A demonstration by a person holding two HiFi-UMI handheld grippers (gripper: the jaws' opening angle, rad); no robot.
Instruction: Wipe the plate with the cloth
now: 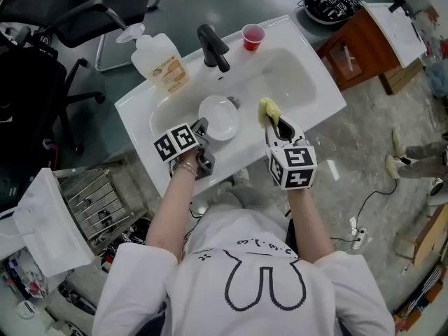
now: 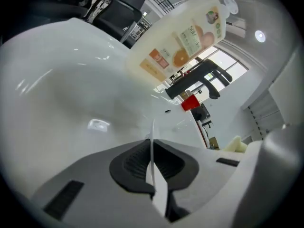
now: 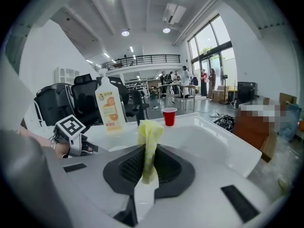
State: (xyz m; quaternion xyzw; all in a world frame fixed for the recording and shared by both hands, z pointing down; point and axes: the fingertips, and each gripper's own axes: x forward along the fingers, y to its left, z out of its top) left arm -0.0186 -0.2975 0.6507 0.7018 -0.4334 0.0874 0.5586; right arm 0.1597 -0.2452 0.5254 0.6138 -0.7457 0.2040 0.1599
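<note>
A white plate [image 1: 218,117] sits over the white sink basin [image 1: 297,75], and my left gripper [image 1: 201,137] is shut on its near-left rim. In the left gripper view the plate [image 2: 152,144] appears edge-on as a thin white line pinched between the dark pads. My right gripper [image 1: 275,127] is shut on a yellow cloth [image 1: 267,108], held just right of the plate. In the right gripper view the cloth [image 3: 149,139] stands up in a bunch from the closed jaws. A small gap separates cloth and plate.
A black faucet [image 1: 213,46], a red cup [image 1: 253,36] and a soap bottle [image 1: 160,62] stand on the sink's far rim. A wire rack [image 1: 98,201] sits on the floor at left; office chairs [image 1: 77,9] and a wooden cabinet [image 1: 353,47] flank the sink.
</note>
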